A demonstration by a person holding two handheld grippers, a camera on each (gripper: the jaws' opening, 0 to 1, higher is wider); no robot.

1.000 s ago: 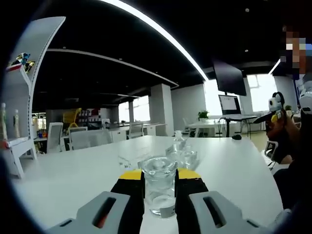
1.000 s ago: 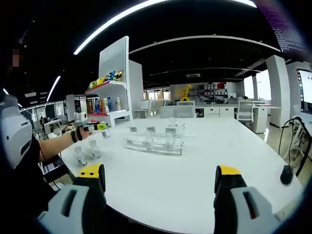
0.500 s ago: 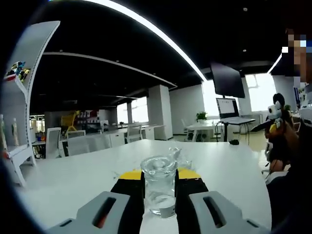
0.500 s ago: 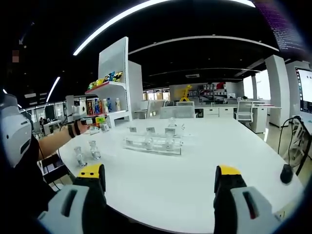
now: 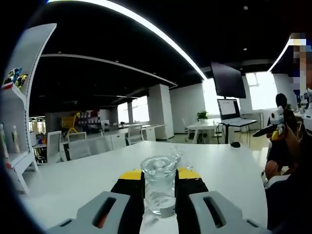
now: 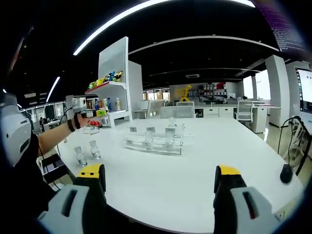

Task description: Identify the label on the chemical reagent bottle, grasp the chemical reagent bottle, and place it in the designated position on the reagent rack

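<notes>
While a clear glass bottle (image 5: 159,185) is clamped upright between the jaws of the left gripper (image 5: 159,176), it is carried above the white table (image 5: 73,175), its stopper up and its long axis vertical. A little clear liquid is seen in its base; no label can be read on it.

In the right gripper view, the left gripper (image 6: 87,119) is seen at the far left, held up in a person's hand (image 6: 78,120) over the table's left edge. The rack (image 6: 153,144), a clear low tray, lies well apart from it, toward the middle of the table and to its right in that view. The coming move is judged to turn on this: the bottle has to be carried across to the rack and lowered upright into a free slot, and the left gripper is the nearer tool, being the one that holds it.

The right gripper (image 6: 158,183) is held with its jaws spread wide and nothing between them, low over the near edge of the table, well short of the rack.

Counted in the right gripper view: two bottles (image 6: 87,153) stand loose on the table near the left edge, just beside each other. About three bottles appear to stand in the rack, though the exact number cannot be told. Three small label cards (image 6: 150,129) are seen behind the rack. One shelf unit (image 6: 114,83) stands beyond the table.
</notes>
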